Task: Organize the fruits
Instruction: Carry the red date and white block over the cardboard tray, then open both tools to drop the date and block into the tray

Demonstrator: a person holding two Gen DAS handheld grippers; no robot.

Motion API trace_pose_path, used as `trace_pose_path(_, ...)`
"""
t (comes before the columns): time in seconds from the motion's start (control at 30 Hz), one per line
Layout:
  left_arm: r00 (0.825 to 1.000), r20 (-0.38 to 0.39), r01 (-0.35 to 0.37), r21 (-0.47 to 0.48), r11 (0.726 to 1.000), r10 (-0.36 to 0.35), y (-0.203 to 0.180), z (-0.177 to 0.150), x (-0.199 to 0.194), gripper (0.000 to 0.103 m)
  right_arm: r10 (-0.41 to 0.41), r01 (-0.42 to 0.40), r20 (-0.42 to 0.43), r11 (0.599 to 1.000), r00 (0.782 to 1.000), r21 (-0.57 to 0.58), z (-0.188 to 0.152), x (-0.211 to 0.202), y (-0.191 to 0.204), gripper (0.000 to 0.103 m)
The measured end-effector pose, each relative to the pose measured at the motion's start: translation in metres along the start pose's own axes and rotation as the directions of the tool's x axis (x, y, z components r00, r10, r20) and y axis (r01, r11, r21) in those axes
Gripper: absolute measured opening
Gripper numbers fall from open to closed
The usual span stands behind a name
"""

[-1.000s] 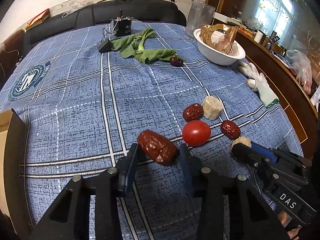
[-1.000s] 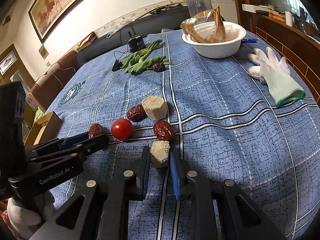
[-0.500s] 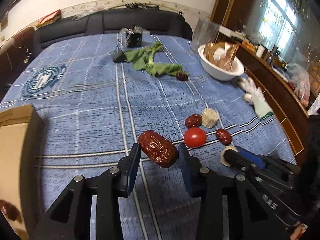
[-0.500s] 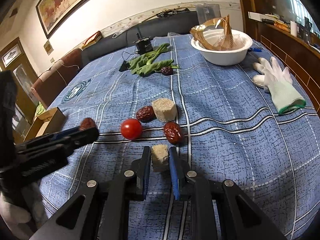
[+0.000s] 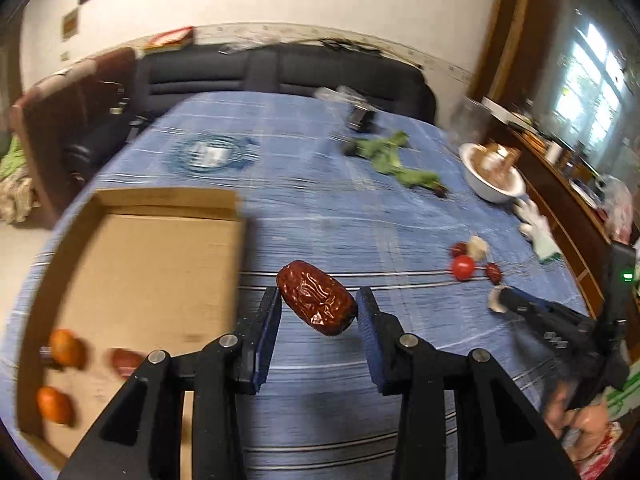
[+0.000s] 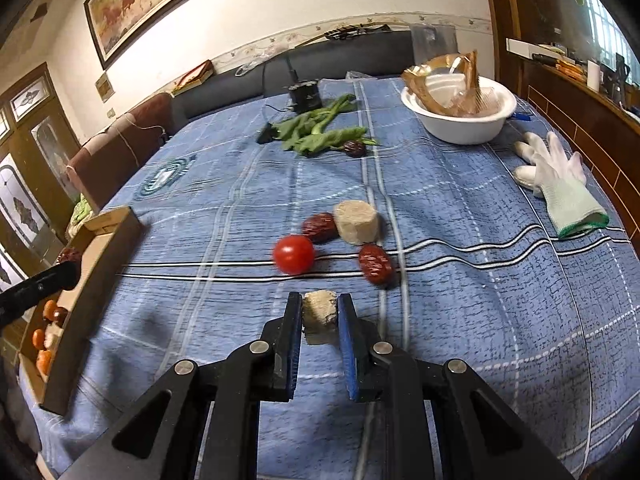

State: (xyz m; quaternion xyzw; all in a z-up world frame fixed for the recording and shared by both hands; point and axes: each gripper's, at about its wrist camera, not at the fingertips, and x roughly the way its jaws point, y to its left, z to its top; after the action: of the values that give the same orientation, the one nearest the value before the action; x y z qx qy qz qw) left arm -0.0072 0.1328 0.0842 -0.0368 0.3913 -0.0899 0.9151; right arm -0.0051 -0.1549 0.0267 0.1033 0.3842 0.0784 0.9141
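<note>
My left gripper (image 5: 318,312) is shut on a wrinkled red date (image 5: 316,298) and holds it above the blue cloth, just right of an open cardboard box (image 5: 132,280). The box holds several small orange and red fruits (image 5: 66,347). My right gripper (image 6: 319,314) is shut on a small beige chunk (image 6: 318,312), lifted a little off the cloth. Ahead of it lie a cherry tomato (image 6: 293,254), two red dates (image 6: 375,264) (image 6: 319,227) and a larger beige chunk (image 6: 356,222). The box (image 6: 90,276) stands at the left in the right wrist view.
A white bowl (image 6: 460,120) with brown wrapping stands at the far right. A white glove (image 6: 560,184) lies by the right edge. Green leaves (image 6: 320,130), another date (image 6: 354,148) and a black device (image 6: 304,94) lie at the back. A sofa runs behind the table.
My left gripper has swung left with the date, bringing the cardboard box into view. My right gripper has closed on the beige chunk and lifted it a little.
</note>
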Motion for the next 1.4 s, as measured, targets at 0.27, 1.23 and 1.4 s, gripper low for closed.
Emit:
trace_pose_path(0.27, 0.988, -0.025, -0.155, -0.041, 0.987, 0.154, 0.085, 0.001, -0.01, 0.038, 0.16, -0.161, -0.021, 0.986, 0.987, -0.044, 0.016, -0.015, 0.068, 0.019)
trace_pose_path(1.23, 0.959, -0.194, -0.233, -0.115, 0.966, 0.209, 0.191, 0.01, 0.037, 0.042, 0.246, -0.336, -0.298, 0.891, 0.922, -0.305, -0.001, 0.112, 0.306, 0.021)
trace_pose_path(1.4, 0.968, -0.156, -0.219, -0.144, 0.965, 0.196, 0.19, 0.012, 0.022, 0.051, 0.255, -0.344, -0.297, 0.889, 0.92, -0.303, 0.0, 0.11, 0.307, 0.023)
